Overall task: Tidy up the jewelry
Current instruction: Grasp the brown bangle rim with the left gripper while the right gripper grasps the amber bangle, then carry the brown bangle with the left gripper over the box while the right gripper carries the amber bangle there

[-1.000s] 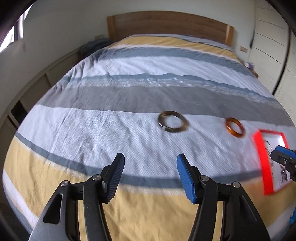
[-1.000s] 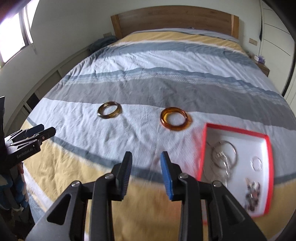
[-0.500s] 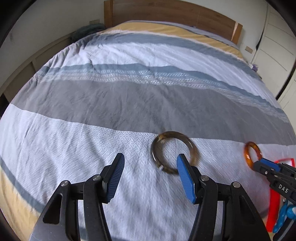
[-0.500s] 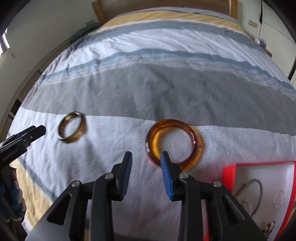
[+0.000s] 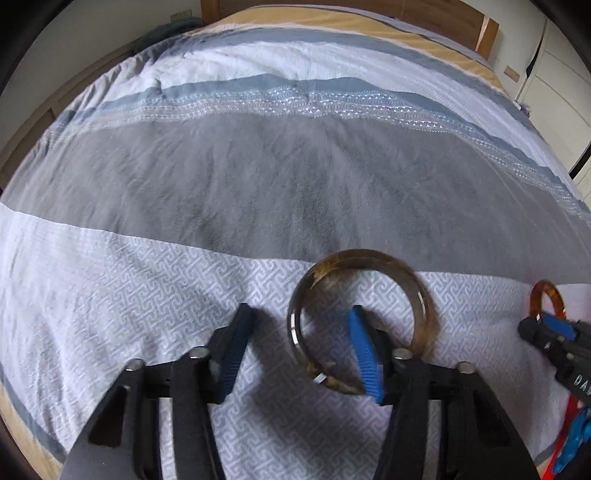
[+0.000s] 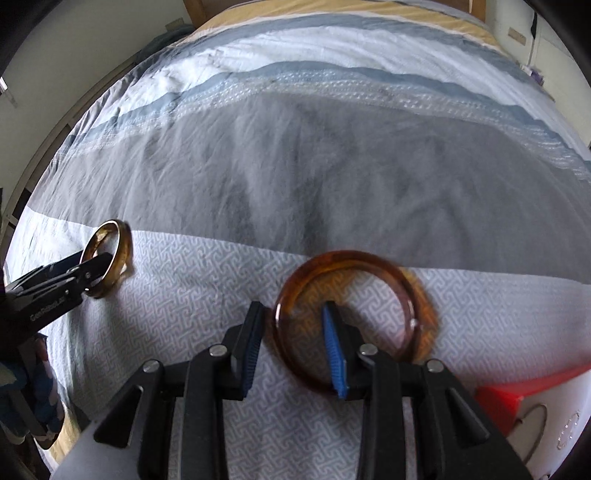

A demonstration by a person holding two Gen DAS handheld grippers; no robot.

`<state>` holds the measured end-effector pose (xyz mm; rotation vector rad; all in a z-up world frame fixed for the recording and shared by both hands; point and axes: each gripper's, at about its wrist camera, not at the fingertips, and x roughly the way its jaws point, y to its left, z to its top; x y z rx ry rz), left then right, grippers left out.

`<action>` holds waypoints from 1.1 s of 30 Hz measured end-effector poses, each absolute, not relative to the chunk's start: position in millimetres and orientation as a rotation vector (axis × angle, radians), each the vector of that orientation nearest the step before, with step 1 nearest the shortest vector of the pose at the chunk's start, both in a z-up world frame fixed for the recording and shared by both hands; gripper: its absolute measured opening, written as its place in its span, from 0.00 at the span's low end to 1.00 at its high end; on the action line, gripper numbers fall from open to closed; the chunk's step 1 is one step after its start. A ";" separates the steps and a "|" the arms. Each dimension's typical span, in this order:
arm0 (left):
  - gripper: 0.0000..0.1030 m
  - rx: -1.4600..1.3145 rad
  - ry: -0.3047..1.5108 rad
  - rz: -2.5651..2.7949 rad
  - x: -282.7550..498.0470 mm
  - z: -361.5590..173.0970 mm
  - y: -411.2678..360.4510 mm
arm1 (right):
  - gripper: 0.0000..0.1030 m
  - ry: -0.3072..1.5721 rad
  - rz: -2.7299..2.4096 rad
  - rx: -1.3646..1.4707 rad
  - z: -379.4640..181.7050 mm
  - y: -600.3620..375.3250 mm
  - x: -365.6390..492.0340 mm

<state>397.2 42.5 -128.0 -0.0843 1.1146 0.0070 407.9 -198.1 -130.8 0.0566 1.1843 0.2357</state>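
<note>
A dark brown bangle (image 5: 421, 299) lies on the bedspread. My left gripper (image 5: 301, 343) is open, with its right finger inside the ring and its left finger outside, straddling the bangle's left rim. An amber bangle (image 6: 373, 266) lies further right. My right gripper (image 6: 293, 345) is open and straddles its left rim the same way. The amber bangle (image 5: 546, 295) also shows at the right edge of the left wrist view, and the brown bangle (image 6: 118, 254) at the left of the right wrist view. A red-rimmed jewelry tray (image 6: 517, 387) holds rings at the lower right.
The striped bedspread (image 5: 258, 184) covers the whole bed. A wooden headboard (image 5: 443, 14) stands at the far end. White cabinets (image 5: 561, 74) are on the right, a shelf unit along the left wall.
Both grippers have moved forward and down onto the bed. Each now has one finger inside its bangle, where before the bangles lay ahead of the fingertips.
</note>
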 end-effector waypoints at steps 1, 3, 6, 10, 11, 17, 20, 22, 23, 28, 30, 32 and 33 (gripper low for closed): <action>0.32 -0.101 1.117 0.001 398.2 -128.9 42.8 | 0.30 1.189 0.245 0.061 -131.8 -197.7 408.2; 0.15 -0.118 1.110 -0.015 395.1 -127.6 42.0 | 0.20 1.196 0.273 0.092 -132.2 -198.1 406.4; 0.09 -0.133 1.095 -0.020 382.6 -121.7 38.5 | 0.10 1.196 0.312 0.147 -130.1 -199.1 399.5; 0.08 -0.133 1.056 -0.005 363.0 -106.9 36.4 | 0.09 1.148 0.347 0.197 -116.2 -199.6 377.8; 0.08 -0.124 1.043 0.000 355.7 -101.5 35.2 | 0.08 1.133 0.355 0.206 -111.4 -199.6 372.4; 0.08 -0.082 0.987 0.027 320.4 -70.3 30.8 | 0.08 1.031 0.406 0.288 -69.5 -205.9 326.9; 0.08 -0.050 0.953 0.028 297.3 -47.1 25.5 | 0.08 0.988 0.422 0.310 -45.2 -206.8 302.5; 0.08 -0.036 0.930 0.024 281.7 -31.8 21.3 | 0.08 0.959 0.426 0.318 -28.0 -208.4 285.0; 0.08 -0.028 0.916 0.022 273.3 -23.2 18.6 | 0.08 0.945 0.426 0.321 -19.0 -210.0 275.5; 0.08 0.016 0.850 0.003 228.5 15.2 -0.8 | 0.08 0.885 0.421 0.307 20.6 -217.5 228.7; 0.08 0.030 0.821 -0.006 208.8 30.2 -8.5 | 0.08 0.867 0.414 0.301 33.5 -221.5 211.5; 0.08 0.038 0.799 -0.016 194.3 40.6 -13.5 | 0.08 0.849 0.404 0.293 45.9 -224.9 194.7; 0.08 0.043 0.785 -0.022 184.5 47.3 -17.1 | 0.08 0.838 0.397 0.288 52.9 -227.7 184.5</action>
